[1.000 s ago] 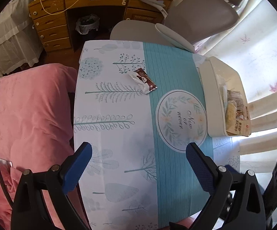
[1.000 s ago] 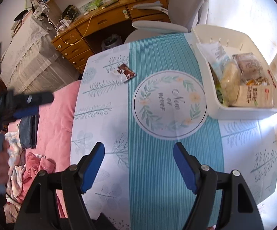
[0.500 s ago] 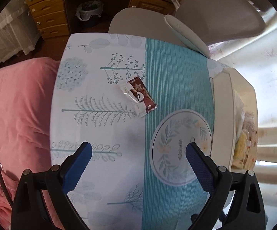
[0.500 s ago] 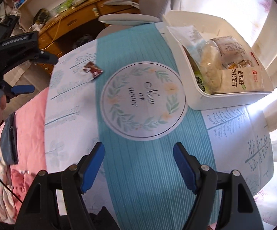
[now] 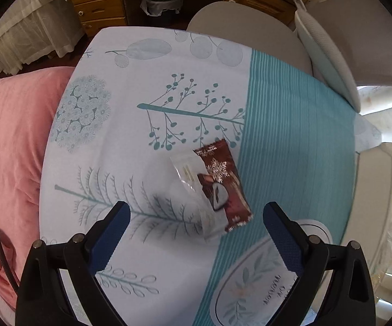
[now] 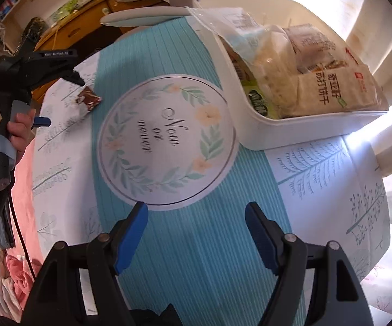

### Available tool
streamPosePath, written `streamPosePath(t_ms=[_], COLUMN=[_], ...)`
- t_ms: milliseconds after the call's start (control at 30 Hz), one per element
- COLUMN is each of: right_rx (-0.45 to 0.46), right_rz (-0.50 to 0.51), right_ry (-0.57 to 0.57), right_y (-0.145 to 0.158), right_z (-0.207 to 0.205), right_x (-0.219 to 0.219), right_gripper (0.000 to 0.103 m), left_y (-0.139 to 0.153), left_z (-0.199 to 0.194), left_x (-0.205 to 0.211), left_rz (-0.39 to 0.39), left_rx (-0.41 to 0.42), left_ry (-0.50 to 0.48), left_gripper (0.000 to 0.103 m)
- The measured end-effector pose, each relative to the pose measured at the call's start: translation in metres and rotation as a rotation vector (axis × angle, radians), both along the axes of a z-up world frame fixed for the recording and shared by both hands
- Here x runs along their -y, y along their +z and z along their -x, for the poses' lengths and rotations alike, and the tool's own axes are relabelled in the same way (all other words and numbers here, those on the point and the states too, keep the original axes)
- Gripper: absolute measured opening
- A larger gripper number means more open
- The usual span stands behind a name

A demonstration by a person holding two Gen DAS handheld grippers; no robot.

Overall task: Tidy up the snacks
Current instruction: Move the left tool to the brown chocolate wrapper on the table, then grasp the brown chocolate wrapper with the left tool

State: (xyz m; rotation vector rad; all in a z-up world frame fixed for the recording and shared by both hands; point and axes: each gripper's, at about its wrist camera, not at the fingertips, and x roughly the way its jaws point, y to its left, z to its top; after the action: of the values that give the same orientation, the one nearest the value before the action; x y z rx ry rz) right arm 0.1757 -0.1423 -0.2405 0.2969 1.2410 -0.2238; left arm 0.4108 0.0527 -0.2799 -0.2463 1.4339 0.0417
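Glossy foil snack wrapper (image 5: 217,182) on a smooth printed tablecloth (image 5: 141,141); matt white plastic bin (image 6: 239,103).

The worktop (image 5: 147,244) wears a white cloth printed with grey-teal ferns, berry sprigs and leaves, crossed by a broad teal band of fine pale stripes. On that band sits a white medallion (image 6: 166,138) ringed by green leaves and peach flowers, with dark script inside. The snack packet (image 5: 219,182) is maroon with a silver snowflake, its left part clear and white. The bin (image 6: 239,103) is cream-white; the packets in it (image 6: 312,81) are beige and pale yellow with dark lettering and touches of green and red. Each claw, left (image 5: 194,226) and right (image 6: 196,231), is black with blue pads. The bedding (image 5: 13,141) is pink.
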Motion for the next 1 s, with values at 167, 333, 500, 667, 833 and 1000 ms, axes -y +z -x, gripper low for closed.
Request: streamPosePath(t_ms=[167, 333, 500, 667, 833, 1000], right_rx=[-0.016, -0.03, -0.024, -0.04, -0.043, -0.014], right_rz=[0.011, 0.02, 0.028, 0.031, 0.052, 0.062], right_ry=[-0.023, -0.035, -0.038, -0.031, -0.088, -0.137], right_y=[-0.005, -0.007, -0.004, -0.002, 0.007, 0.02], right_z=[-0.002, -0.003, -0.002, 0.005, 0.025, 0.05], right_x=[0.015, 0.025, 0.031, 0.039, 0.05, 0.053], right_gripper=[0.074, 0.074, 0.074, 0.074, 0.074, 0.074], left_y=[-0.014, -0.025, -0.023, -0.02, -0.017, -0.009], left_z=[-0.009, -0.011, -0.009, -0.005, 0.014, 0.051], left_x=[0.005, 0.01, 0.014, 0.009, 0.006, 0.018], left_rz=[-0.036, -0.066, -0.072, -0.043, 0.012, 0.036], left_rx=[-0.01, -0.028, -0.006, 0.004, -0.036, -0.058], left_ry=[0.009, -0.021, -0.025, -0.016, -0.02, -0.074], left_gripper=[0.096, 0.083, 0.071, 0.045, 0.037, 0.036])
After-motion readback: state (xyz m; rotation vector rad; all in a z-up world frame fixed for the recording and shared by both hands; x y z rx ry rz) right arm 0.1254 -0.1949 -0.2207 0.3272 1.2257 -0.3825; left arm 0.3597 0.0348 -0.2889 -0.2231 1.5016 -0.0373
